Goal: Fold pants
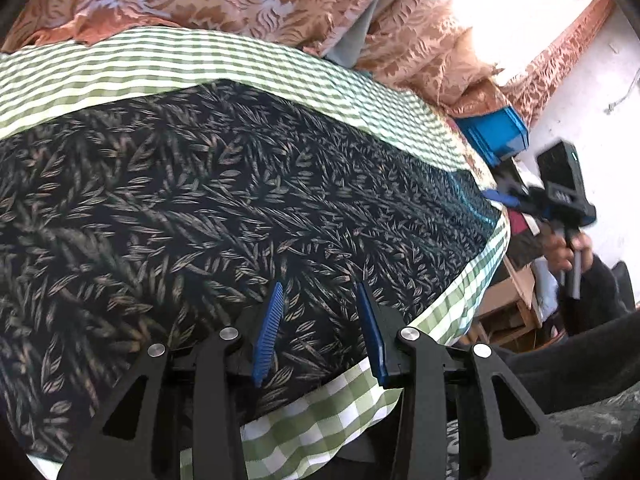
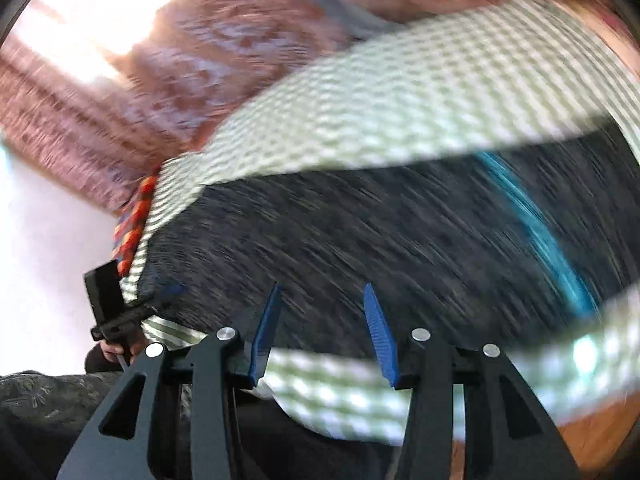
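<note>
We see the dark leaf-print pants spread flat over the green-checked tabletop, reaching its near edge. Both left tongs and right tongs hover above them, partly parted, gripping nothing.

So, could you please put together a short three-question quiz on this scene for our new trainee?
1. True or false: the dark leaf-patterned pants lie on a green-and-white checked cloth.
2. What sits between the blue pads of the left gripper? A) a pinched fold B) nothing C) a blue plastic bin
3. Fill in: the trim along the pants' edge is ___.

Key: 1 true; 2 B; 3 teal. The right gripper also stands open and holds nothing.
</note>
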`<action>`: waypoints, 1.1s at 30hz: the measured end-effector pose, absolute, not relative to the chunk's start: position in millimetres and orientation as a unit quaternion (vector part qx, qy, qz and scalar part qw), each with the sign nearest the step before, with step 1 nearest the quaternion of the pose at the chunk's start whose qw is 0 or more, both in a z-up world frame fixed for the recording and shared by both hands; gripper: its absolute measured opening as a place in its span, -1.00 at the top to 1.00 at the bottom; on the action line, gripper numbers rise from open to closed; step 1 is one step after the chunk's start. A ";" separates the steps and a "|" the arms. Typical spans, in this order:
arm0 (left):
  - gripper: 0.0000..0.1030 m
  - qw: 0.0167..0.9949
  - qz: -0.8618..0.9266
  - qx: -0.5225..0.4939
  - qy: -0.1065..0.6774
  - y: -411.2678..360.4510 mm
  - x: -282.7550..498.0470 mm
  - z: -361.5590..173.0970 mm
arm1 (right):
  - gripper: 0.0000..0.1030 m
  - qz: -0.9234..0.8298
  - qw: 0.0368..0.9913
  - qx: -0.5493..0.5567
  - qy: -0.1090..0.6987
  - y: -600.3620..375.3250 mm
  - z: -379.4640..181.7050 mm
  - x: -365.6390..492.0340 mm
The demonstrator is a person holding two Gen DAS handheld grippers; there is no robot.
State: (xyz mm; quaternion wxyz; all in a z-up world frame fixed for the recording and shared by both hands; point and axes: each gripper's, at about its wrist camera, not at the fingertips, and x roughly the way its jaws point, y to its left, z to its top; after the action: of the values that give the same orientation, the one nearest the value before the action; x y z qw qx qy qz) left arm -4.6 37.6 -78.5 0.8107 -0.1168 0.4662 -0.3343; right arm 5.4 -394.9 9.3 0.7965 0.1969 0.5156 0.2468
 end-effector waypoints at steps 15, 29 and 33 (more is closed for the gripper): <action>0.27 0.827 -0.294 -0.138 0.459 74.7 -16.2 -75.2 | 0.12 0.404 0.710 0.046 0.575 -128.4 -65.0 209.4; 0.27 0.824 -0.272 -0.148 0.475 81.3 -21.0 -87.3 | 0.72 0.366 0.768 -0.061 0.522 -101.7 -73.6 189.0; 0.27 0.823 -0.266 -0.158 0.476 87.4 -26.3 -79.5 | 0.68 0.357 0.781 -0.048 0.510 -103.7 -89.1 180.5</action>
State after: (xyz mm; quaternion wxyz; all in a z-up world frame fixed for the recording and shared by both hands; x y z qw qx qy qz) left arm -26.3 87.4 -79.5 0.8233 -0.1584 0.4757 -0.2662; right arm 180.5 -103.7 -89.1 0.7809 -0.0481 0.5105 0.3568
